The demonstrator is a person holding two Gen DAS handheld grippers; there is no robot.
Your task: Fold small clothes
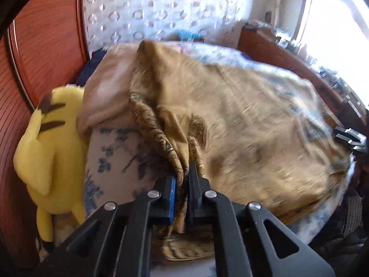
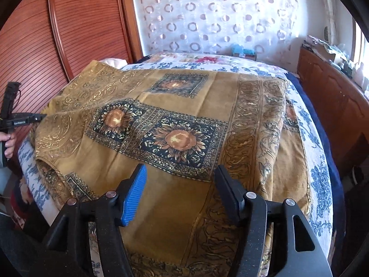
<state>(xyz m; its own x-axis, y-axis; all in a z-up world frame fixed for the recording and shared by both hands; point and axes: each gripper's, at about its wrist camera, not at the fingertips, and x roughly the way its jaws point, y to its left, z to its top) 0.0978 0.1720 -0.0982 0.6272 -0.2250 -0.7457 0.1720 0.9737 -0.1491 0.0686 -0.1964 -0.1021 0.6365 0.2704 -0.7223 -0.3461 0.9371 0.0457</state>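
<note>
The left gripper (image 1: 183, 180) has its jaws clenched on a bunched fold of the mustard cloth (image 2: 175, 115), which is printed with sunflower squares and spread over the bed (image 2: 320, 161). The right gripper (image 2: 182, 182) hangs over the cloth, jaws released. Only the left wrist view shows a yellow plush toy (image 1: 46, 152) beside the cloth. A hand (image 2: 9, 144) grips the left gripper's handle.

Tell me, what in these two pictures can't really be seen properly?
- Left wrist view: the golden cloth is smeared by motion blur, so its pattern is unreadable.
- Left wrist view: the yellow plush toy is partly hidden behind the bed's edge.
- Left wrist view: the right gripper is cut off by the frame edge.
- Right wrist view: the clutter on the wooden cabinet is too small to identify.
- Right wrist view: the cloth's near edge is hidden below the right gripper's frame.
</note>
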